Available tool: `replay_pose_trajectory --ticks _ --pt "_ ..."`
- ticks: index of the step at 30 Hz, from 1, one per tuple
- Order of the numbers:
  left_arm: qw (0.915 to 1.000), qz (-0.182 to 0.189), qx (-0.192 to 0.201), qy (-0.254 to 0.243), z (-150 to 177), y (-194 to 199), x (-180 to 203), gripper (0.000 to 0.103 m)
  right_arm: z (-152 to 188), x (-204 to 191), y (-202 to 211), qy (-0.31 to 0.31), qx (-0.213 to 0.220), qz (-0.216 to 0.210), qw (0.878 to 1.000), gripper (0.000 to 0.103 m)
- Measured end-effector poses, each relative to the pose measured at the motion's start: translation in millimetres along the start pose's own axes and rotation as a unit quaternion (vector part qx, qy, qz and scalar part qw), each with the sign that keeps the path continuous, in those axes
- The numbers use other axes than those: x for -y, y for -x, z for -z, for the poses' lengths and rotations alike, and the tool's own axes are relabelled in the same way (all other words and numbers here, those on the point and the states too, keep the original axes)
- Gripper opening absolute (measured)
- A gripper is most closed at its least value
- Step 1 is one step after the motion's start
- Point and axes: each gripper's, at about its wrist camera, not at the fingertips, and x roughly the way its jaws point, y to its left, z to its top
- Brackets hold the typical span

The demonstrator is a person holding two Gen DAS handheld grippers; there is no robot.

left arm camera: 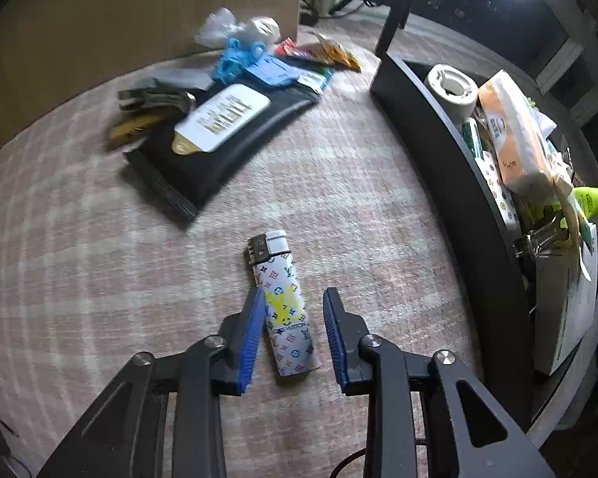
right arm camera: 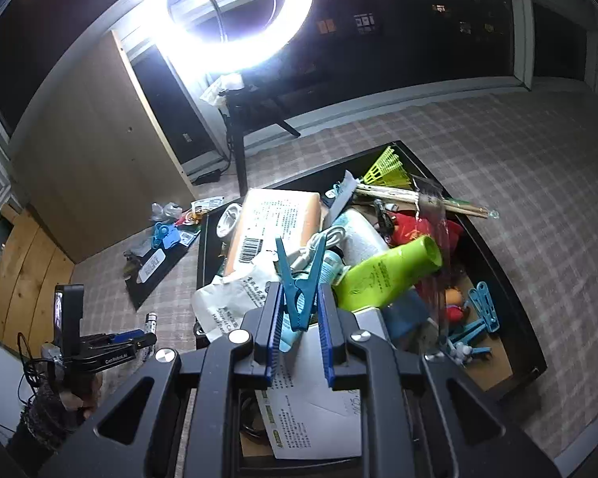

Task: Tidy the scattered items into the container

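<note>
A white lighter [left arm camera: 284, 306] with a coloured monogram print lies on the checked cloth. My left gripper [left arm camera: 293, 310] is open with its blue pads on either side of the lighter's lower half; the left pad touches it. The black container [left arm camera: 438, 167] stands to the right, full of items. In the right wrist view my right gripper [right arm camera: 299, 310] is shut on a blue clothespin [right arm camera: 299, 283] and holds it above the container [right arm camera: 510, 279]. The left gripper [right arm camera: 139, 338] and the lighter [right arm camera: 150, 320] show small at lower left.
A black wipes pack [left arm camera: 215, 135], blue clips [left arm camera: 255, 63], plastic wrap and snack packets lie at the far side of the cloth. A wooden cabinet [left arm camera: 119, 12] stands behind them. A ring light [right arm camera: 235, 12] on a tripod stands past the container. A green bottle [right arm camera: 386, 275] lies in the container.
</note>
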Motion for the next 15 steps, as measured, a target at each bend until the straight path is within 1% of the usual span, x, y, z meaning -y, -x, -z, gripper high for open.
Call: replay_pose_trajectory --ticks 1,4,6,12,15 --pt "1.0 -0.003 -0.003 -0.001 1.5 -4.8 0.5 0.027 1.0 1.3 -0.6 -0.002 -0.001 0.003 1.0 0.017" --pt "0.9998 -0.016 0.007 -0.009 5.8 -11.0 2.8 0.026 2.7 5.7 -3.7 -0.007 -0.007 0.005 1.0 0.017" --pt "0.9998 -0.017 0.01 -0.004 7.8 -14.0 1.2 0.023 4.2 7.0 -4.3 -0.009 -0.008 0.006 1.0 0.017" --pt "0.9998 -0.004 0.015 0.011 16.9 -16.3 -2.5 0.022 3.6 8.8 -3.2 -0.012 -0.008 0.007 1.0 0.017" --pt "0.9994 0.004 0.033 0.006 16.4 -3.3 4.2 0.022 3.1 12.0 0.0 -0.015 -0.002 0.009 1.0 0.017"
